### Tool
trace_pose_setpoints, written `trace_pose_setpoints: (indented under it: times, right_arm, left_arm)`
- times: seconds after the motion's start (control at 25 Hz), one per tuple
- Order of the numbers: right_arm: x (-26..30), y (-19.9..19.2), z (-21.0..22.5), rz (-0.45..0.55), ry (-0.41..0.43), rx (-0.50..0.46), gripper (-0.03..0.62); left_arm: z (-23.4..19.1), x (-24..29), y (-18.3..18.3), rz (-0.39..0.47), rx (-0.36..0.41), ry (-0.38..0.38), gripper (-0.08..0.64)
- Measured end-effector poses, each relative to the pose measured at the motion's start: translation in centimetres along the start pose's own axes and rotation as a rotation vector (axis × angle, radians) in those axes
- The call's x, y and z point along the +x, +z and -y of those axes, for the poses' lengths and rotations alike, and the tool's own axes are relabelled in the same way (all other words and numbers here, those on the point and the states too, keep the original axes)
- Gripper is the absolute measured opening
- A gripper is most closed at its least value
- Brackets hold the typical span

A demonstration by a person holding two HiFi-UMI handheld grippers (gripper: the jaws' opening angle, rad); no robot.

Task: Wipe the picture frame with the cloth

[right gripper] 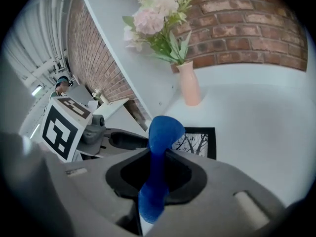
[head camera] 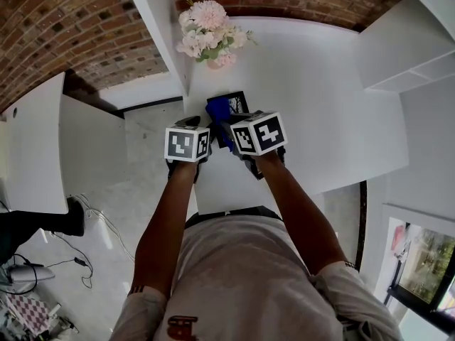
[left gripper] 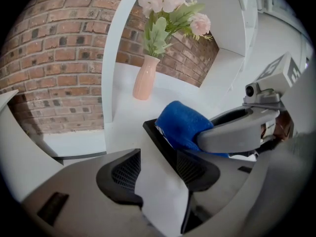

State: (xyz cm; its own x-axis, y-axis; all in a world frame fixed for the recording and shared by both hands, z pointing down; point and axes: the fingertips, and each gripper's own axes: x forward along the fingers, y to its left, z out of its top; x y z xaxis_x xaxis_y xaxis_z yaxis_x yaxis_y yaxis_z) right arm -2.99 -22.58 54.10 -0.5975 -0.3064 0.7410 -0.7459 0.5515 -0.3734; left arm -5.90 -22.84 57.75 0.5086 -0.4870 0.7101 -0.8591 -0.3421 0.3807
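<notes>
While the right tongs (right gripper: 154,171) pinch the soft blue cloth (right gripper: 159,132), its bulge resting on the black-rimmed rectangular picture frame (right gripper: 200,143) just ahead of their tips on the white table (head camera: 341,119), the left tongs (left gripper: 160,173) stand spread beside the frame's left edge.

- left tongs (left gripper: 160,174): grey shell, black meshed pads (left gripper: 123,174)
- right tongs (right gripper: 155,169): grey shell, black inner jaws
- marker cubes (head camera: 188,143): white, black square codes
- T-shirt (head camera: 242,275): pale grey, red print, short sleeves (head camera: 142,311)

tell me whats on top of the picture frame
A blue cloth, clamped in the right gripper, covers part of the picture frame; the picture beneath it is hidden.
</notes>
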Motion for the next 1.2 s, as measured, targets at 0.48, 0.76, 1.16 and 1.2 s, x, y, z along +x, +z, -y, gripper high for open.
trace_pose_setpoints:
  times: [0.48,0.76,1.16,1.2]
  right_arm:
    - [-0.3,-1.0,3.9,-0.04,-0.09,-0.017,0.069]
    - [-3.0,-1.1,7.4,-0.015,-0.161,0.021,0.069]
    - [-6.1,-0.8,5.7,0.064,-0.164,0.028,0.069]
    - [-6.1,-1.0,4.9,0.072,-0.146,0.038,0.069]
  left_arm:
    - [-0.1,0.1,0.0,-0.001,0.001,0.001,0.221]
    - [-0.1,0.1,0.0,0.002,0.0,0.002,0.221]
    - [-0.1,0.1,0.0,0.007,0.001,0.005,0.22]
    - [-0.1,0.1,0.0,0.007,0.002,0.005,0.22]
